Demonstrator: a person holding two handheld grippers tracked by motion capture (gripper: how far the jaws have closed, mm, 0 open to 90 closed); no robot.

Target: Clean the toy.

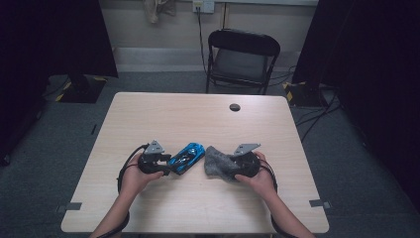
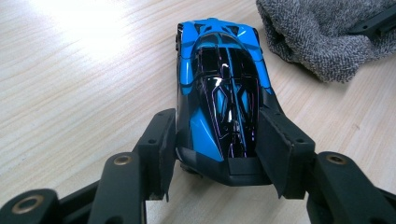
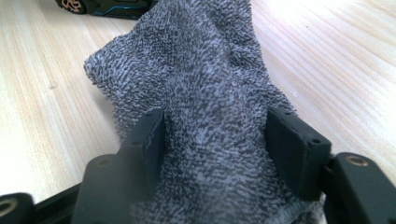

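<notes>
A blue and black toy car (image 1: 185,157) stands on the wooden table (image 1: 198,119), just left of a grey terry cloth (image 1: 218,162). My left gripper (image 1: 173,166) lies low behind the car. In the left gripper view its jaws (image 2: 217,140) stand either side of the car's (image 2: 219,79) near end, close against it without a clear squeeze. My right gripper (image 1: 230,168) is pushed into the cloth from the right. Its jaws (image 3: 215,135) stand apart with a bunched ridge of cloth (image 3: 205,70) filling the gap. The car's wheel (image 3: 74,4) shows beyond the cloth.
A black folding chair (image 1: 242,54) stands behind the table's far edge. A round cable hole (image 1: 235,107) sits near that edge. Dark curtains hang at both sides, and cables run over the floor at the right.
</notes>
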